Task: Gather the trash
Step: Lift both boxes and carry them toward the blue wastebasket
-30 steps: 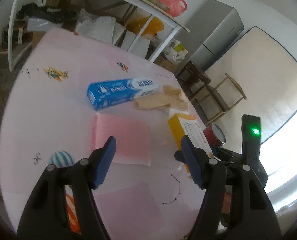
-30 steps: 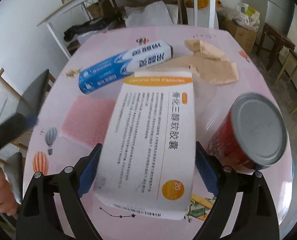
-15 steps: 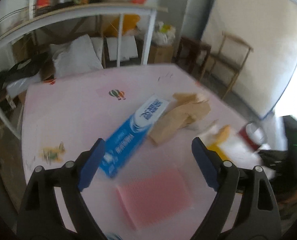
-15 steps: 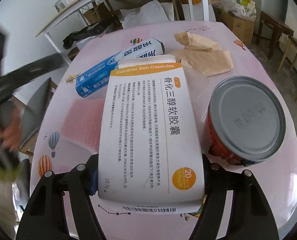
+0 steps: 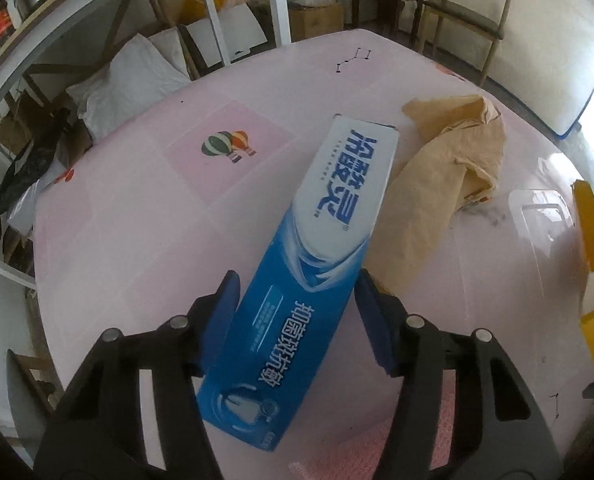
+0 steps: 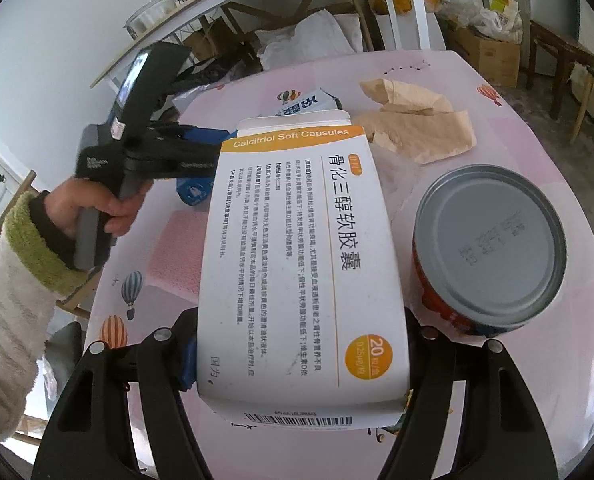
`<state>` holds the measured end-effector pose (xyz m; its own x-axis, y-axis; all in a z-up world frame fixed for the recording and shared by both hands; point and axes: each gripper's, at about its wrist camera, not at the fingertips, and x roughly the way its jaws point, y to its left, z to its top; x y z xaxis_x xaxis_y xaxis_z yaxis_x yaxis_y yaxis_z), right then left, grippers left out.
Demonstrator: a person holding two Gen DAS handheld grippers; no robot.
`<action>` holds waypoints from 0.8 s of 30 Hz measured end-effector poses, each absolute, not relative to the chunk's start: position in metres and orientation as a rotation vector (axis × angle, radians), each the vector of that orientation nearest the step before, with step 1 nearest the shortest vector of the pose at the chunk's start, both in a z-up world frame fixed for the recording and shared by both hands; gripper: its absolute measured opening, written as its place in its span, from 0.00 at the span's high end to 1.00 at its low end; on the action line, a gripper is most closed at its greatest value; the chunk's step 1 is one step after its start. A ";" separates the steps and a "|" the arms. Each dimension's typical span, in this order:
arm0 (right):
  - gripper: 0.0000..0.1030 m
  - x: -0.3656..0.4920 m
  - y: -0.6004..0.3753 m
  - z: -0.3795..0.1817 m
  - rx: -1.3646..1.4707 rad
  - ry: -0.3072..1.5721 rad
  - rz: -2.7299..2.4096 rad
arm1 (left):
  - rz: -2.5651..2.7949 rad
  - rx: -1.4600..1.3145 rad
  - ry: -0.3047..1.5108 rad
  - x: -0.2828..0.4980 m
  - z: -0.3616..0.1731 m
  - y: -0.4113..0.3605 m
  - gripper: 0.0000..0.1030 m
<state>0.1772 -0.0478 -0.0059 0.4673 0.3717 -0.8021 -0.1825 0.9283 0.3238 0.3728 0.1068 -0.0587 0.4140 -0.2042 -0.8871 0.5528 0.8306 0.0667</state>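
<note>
On the pink counter (image 5: 137, 240), the left tool (image 5: 297, 316) straddles the blue toothpaste box (image 5: 317, 264), jaws just beside its long sides, not clamped. The right tool (image 6: 297, 360) pinches the capsule carton (image 6: 297, 260) across its width. Both look light, crushable cardboard; gentle mid-length grips suit them.

My right gripper (image 6: 301, 354) has the red can (image 6: 487, 256) just beside its right finger, crumpled brown paper (image 6: 417, 128) ahead. My left gripper (image 5: 297, 312) crowds the left. Bare pink table (image 5: 145, 216) lies open left of the toothpaste box (image 5: 317, 248).
</note>
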 end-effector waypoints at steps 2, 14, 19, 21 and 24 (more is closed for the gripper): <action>0.34 0.178 -0.049 -0.006 0.209 1.025 0.342 | -0.484 0.364 1.042 0.370 -0.058 0.107 0.49; 0.34 0.155 -0.046 0.024 0.246 0.920 0.494 | -0.335 0.196 0.871 0.322 0.014 0.154 0.56; 0.34 0.140 -0.054 0.045 0.320 0.873 0.600 | -0.330 -0.022 0.765 0.267 0.068 0.182 0.99; 0.34 0.132 -0.061 0.057 0.356 0.844 0.634 | -0.347 -0.096 0.740 0.249 0.082 0.189 1.00; 0.34 0.118 -0.074 0.075 0.372 0.785 0.642 | -0.383 -0.119 0.745 0.230 0.082 0.185 1.00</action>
